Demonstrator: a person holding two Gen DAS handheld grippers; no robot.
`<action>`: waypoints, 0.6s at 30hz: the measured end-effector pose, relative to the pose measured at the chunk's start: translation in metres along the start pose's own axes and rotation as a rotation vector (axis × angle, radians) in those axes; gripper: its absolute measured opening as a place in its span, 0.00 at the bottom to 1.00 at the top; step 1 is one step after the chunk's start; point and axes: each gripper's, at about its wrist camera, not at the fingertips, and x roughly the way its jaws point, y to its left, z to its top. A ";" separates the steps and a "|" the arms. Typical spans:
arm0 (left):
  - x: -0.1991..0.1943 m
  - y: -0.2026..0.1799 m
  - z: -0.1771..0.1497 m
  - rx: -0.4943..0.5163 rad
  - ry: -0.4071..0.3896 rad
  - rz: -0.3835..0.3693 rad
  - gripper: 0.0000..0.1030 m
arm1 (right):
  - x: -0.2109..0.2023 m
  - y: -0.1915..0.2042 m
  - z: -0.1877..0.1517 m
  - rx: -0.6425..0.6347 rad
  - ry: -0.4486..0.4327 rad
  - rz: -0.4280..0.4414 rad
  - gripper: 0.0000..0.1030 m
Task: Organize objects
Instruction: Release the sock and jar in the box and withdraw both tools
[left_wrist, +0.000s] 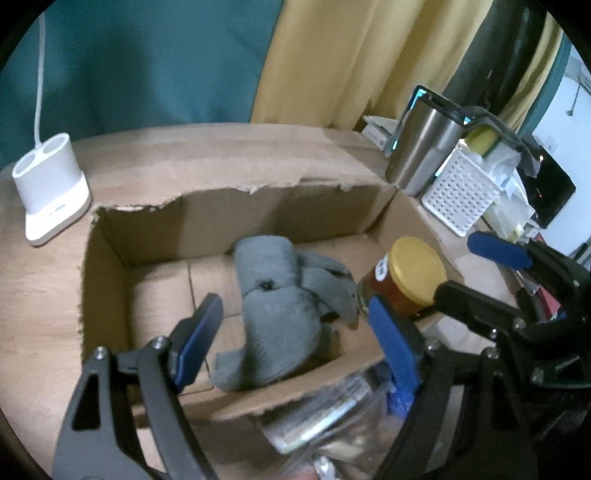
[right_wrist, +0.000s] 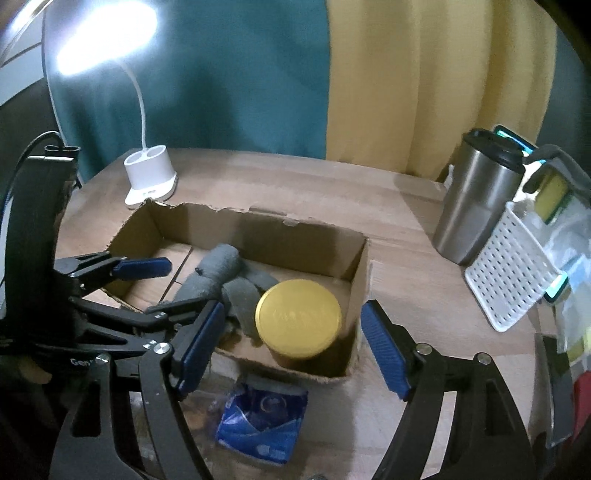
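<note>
Box (right_wrist: 360, 266) w/ grey cloth (right_wrist: 218, 273), jar (right_wrist: 299, 315).

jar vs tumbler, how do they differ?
The jar is short with a flat yellow lid and amber contents; the tumbler is tall bare steel with a black lid. The jar sits in the cardboard box; the tumbler stands on the table outside it. Both are upright and lidded.
</note>
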 end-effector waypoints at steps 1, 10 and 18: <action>-0.003 -0.001 -0.001 0.003 -0.006 0.003 0.80 | -0.002 -0.001 -0.001 0.003 -0.004 -0.003 0.77; -0.034 -0.008 -0.007 0.026 -0.079 0.035 0.81 | -0.027 -0.006 -0.011 0.026 -0.038 -0.017 0.77; -0.060 -0.012 -0.016 0.038 -0.122 0.045 0.81 | -0.042 0.000 -0.021 0.034 -0.061 -0.018 0.77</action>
